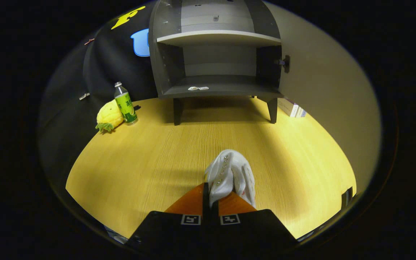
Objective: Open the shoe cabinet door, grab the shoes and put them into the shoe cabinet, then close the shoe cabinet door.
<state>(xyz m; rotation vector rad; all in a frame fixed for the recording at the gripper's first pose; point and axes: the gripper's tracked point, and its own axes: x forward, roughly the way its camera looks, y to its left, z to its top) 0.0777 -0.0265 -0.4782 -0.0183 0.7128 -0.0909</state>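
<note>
- Far left, well beyond your tongs: a yellow pineapple toy (109,116) lies on the wooden surface (150,159), against the black cloth wall.
- Just right of it, touching or nearly so: a bottle (125,104) with a green label and white cap, standing upright.
- Middle, far side of the surface: the shoe cabinet (217,61), dark grey, standing on short legs.
- Its inside is exposed to you. A pale shelf (219,37) splits it into an upper and a lower compartment.
- A small white scrap (198,88) lies on the floor of the lower compartment, near the front lip. Too small to tell what it is.
- Near you, centre: your tongs (211,202) are closed together on the white shoe (229,175); both fingers press its near end.
- The shoe sticks out ahead of the fingers, pointing toward the cabinet, a row of metal eyelets showing on its left side.
- The shoe is well short of the cabinet, over the middle of the surface. You can't tell whether it touches the wood or is lifted off it.
- Right of the cabinet: the cabinet door (323,94) is swung wide open, its pale inner face toward you and a dark hinge (284,63) at its left edge.
- Low beside the right cabinet leg, at the door's foot: a small box (291,107) on the surface.
</note>
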